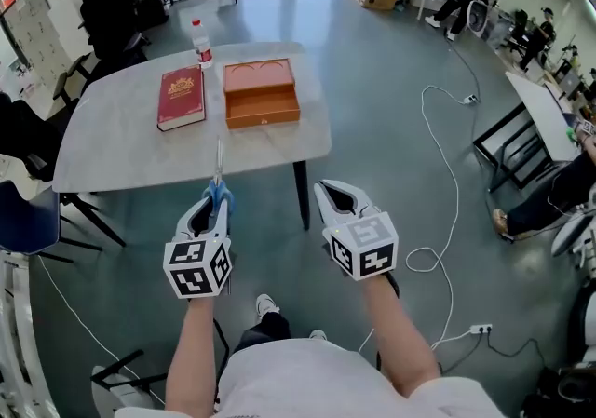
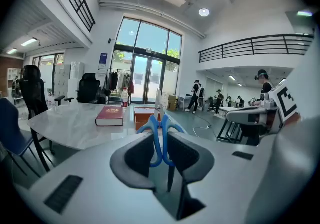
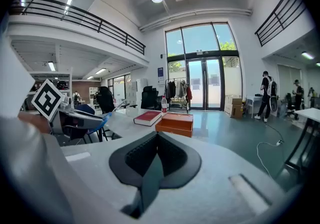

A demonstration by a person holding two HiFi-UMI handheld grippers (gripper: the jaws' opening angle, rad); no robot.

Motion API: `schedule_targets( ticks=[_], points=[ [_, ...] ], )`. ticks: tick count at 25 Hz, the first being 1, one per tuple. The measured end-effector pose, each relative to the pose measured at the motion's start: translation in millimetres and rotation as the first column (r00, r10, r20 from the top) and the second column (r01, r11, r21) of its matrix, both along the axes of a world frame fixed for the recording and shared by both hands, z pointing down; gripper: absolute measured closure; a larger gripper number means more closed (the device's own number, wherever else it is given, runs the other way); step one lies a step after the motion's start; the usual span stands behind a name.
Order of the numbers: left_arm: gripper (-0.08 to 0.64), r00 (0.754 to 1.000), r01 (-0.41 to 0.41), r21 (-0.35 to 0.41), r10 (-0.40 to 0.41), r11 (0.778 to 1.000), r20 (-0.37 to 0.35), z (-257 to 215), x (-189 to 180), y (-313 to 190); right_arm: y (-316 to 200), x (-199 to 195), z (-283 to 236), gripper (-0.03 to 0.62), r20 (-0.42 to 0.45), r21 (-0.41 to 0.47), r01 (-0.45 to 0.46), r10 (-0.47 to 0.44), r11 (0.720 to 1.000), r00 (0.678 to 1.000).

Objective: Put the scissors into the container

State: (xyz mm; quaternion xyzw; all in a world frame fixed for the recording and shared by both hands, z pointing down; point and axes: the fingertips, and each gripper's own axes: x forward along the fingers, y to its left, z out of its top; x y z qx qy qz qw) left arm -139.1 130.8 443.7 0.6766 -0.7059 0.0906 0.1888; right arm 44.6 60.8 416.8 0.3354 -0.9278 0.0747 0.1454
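Note:
My left gripper [image 1: 214,206] is shut on the blue handles of a pair of scissors [image 1: 219,180], whose blades point away toward the table. The left gripper view shows the scissors [image 2: 161,133] pinched upright between the jaws. An open orange container [image 1: 261,93] sits on the grey table [image 1: 112,141], beyond the blade tips; it also shows as the container [image 2: 145,116] and the container [image 3: 174,122]. My right gripper [image 1: 335,195] hangs off the table's near right corner, shut with nothing in it.
A red book [image 1: 182,97] lies left of the container, and a water bottle [image 1: 201,43] stands behind it. Dark chairs [image 1: 28,137] crowd the table's left side. A white cable [image 1: 445,174] runs over the floor at right. People sit and stand at the far right.

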Motion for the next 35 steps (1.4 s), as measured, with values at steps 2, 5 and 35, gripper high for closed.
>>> schedule_targets(
  ticks=[2,5,35],
  points=[
    [0.477,1.0,-0.013,-0.002,0.013,1.0,-0.009,2.5,-10.2,-9.7,-6.8,-10.5,0.1,0.588,-0.007,0.001,-0.008,0.008,1.0,1.0],
    [0.477,0.999,-0.039,-0.003,0.039,0.999,-0.016,5.0,-22.4,-24.2,-17.4,-23.8,-2.9,0.588,-0.012,0.008,-0.027,0.027,1.0,1.0],
    [0.477,0.993,-0.121,-0.021,0.121,0.992,-0.009,16.7,-84.5,-131.6,-122.7,-93.4,-2.7,0.588,0.011,0.025,-0.074,0.074,0.997,0.997]
  ],
)
